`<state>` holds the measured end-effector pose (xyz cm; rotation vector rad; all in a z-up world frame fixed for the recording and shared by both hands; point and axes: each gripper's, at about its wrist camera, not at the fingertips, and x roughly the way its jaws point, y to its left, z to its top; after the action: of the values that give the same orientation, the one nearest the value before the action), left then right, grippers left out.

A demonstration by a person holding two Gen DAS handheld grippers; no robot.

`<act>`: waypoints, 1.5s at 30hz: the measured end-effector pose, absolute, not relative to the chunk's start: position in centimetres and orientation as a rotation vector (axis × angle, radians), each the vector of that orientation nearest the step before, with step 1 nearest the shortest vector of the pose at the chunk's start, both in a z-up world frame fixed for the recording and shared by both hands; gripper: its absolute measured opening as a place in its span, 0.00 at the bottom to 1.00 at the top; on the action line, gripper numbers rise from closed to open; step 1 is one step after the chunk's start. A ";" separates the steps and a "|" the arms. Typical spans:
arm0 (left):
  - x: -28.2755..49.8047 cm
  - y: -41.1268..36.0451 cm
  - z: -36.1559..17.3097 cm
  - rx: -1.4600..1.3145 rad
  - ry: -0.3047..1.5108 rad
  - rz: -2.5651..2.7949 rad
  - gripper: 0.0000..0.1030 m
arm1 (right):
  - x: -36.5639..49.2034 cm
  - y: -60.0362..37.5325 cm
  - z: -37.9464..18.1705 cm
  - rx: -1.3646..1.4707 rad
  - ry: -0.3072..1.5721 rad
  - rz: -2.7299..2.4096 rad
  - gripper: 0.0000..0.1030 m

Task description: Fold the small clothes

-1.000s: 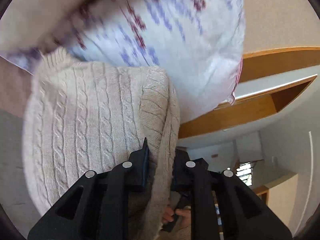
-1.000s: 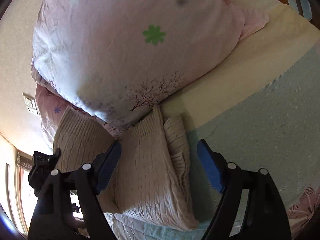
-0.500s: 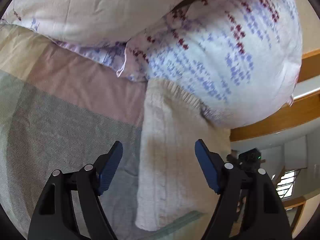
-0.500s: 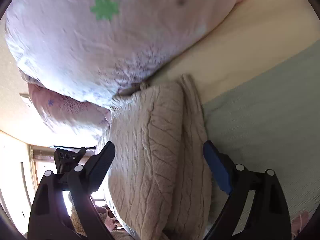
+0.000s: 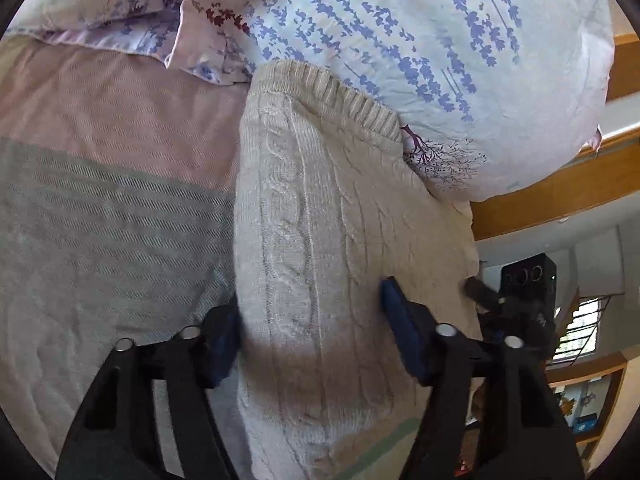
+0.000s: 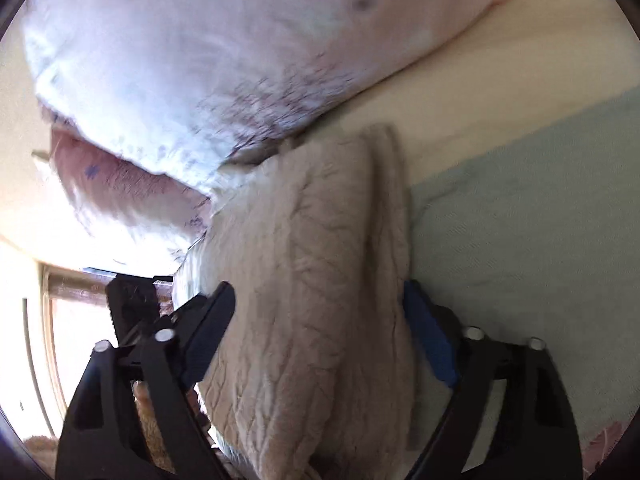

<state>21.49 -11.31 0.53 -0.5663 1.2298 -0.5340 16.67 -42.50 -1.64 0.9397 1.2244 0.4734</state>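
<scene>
Left wrist cam sits low and very close behind the left tongs [image 5: 312, 344], looking along the sweater [image 5: 320, 240] toward the pillow [image 5: 440, 60], bed [image 5: 100, 220] on its left. Right wrist cam sits equally close behind the right tongs [image 6: 320, 336], facing the same sweater [image 6: 312, 280] and pillow [image 6: 200, 60] from the opposite side, bed [image 6: 520, 200] on its right. Shared: sweater, pillow, bed; each view catches the other tongs at frame edge.
</scene>
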 end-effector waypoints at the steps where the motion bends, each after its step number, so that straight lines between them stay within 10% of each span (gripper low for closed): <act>1: 21.5 -11.3 0.5 -0.577 1.214 -0.528 0.50 | 16.6 -42.1 -1.5 0.947 1.197 0.482 0.43; 4: 21.5 -10.9 1.4 -0.609 1.188 -0.597 0.35 | 16.2 -41.2 0.3 0.985 1.132 0.591 0.36; 13: 21.2 -3.2 5.6 -0.198 1.055 -0.394 0.45 | 19.3 -32.2 1.4 0.583 1.246 0.557 0.29; 18: 19.0 -0.8 6.9 -0.229 0.996 -0.273 0.48 | 16.5 -34.2 7.3 0.563 1.028 0.390 0.42; 21: 15.8 0.0 8.5 -0.249 0.933 -0.259 0.63 | 13.9 -33.1 9.1 0.743 1.022 0.715 0.77; 30: 9.5 1.6 8.2 -0.143 0.968 -0.169 0.97 | 12.9 -32.7 2.9 0.757 1.250 0.400 0.56; 34: 7.9 0.7 6.9 -0.036 0.978 -0.094 0.99 | 7.6 -32.6 7.4 0.564 1.098 0.351 0.97; 45: 7.4 -2.1 1.9 0.084 1.137 -0.073 0.99 | 3.4 -23.2 2.2 0.180 1.209 0.033 0.98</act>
<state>7.36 -2.13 1.89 0.0838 1.1374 -0.0728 3.44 -23.17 2.16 0.1799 1.2093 0.0332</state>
